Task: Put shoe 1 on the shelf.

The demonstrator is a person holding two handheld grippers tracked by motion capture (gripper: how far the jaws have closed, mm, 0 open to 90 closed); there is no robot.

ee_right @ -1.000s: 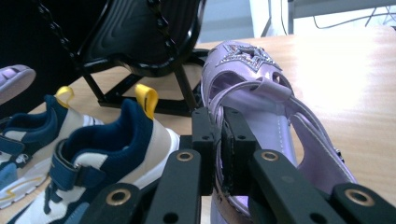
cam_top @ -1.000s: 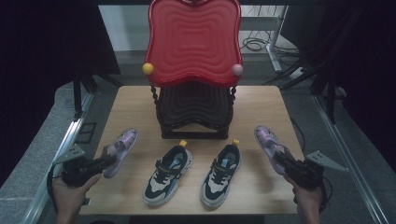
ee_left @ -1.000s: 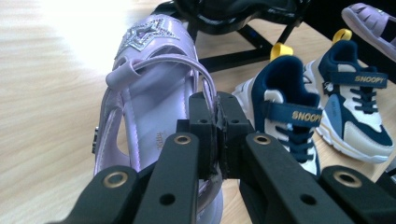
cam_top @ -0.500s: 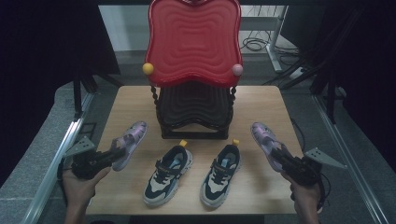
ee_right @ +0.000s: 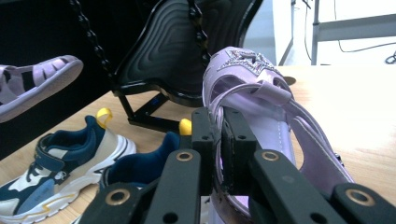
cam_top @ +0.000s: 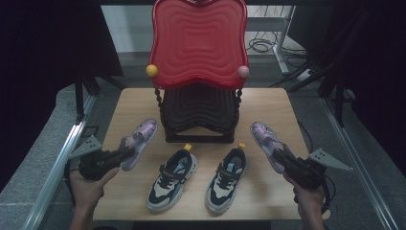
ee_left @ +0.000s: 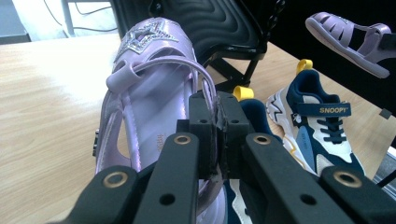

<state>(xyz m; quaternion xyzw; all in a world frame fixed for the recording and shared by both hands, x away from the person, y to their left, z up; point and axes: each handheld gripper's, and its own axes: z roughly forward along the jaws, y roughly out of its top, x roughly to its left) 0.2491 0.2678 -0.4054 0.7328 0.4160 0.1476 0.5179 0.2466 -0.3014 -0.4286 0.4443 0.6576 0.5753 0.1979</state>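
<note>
Each claw grips 1 purple sandal, left claw [cam_top: 125,153] and left sandal [cam_top: 140,142], right claw [cam_top: 282,158] and right sandal [cam_top: 266,142], toes pointing toward the rack [cam_top: 198,120].

A light wooden worktop [cam_top: 268,103] stands on a grey floor [cam_top: 33,158], with black curtains [cam_top: 43,43] hanging dark on both sides. Metal rails [cam_top: 52,165] run along the worktop's left and right edges. Behind it the floor is paler and brightly lit, where black cables [cam_top: 261,45] lie coiled near a grey metal table leg [cam_top: 282,36].
</note>
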